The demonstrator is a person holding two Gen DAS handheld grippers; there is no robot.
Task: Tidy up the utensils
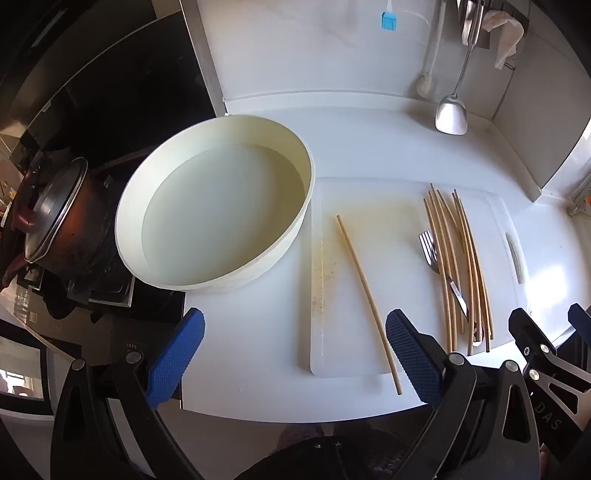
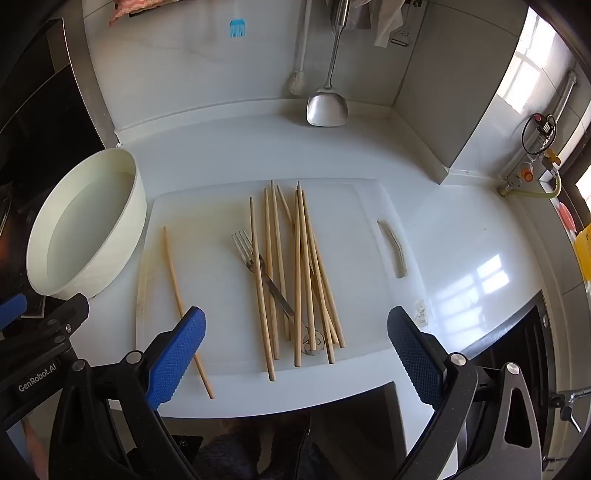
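Note:
Several wooden chopsticks [image 2: 303,273] lie in a loose pile on a white cutting board [image 2: 207,266], with a metal fork [image 2: 258,269] among them. One single chopstick [image 2: 184,310] lies apart on the board's left side. The pile [image 1: 458,266], fork [image 1: 430,251], single chopstick [image 1: 365,299] and board [image 1: 369,221] also show in the left wrist view. My left gripper [image 1: 295,350] is open and empty, above the counter's front edge near the single chopstick. My right gripper [image 2: 295,347] is open and empty, just in front of the pile.
A round cream basin [image 1: 218,206] of water stands left of the board, also in the right wrist view [image 2: 88,229]. A dark lidded pot [image 1: 55,218] sits on the stove at far left. A metal spatula [image 2: 327,107] and a blue brush [image 2: 237,28] hang on the back wall.

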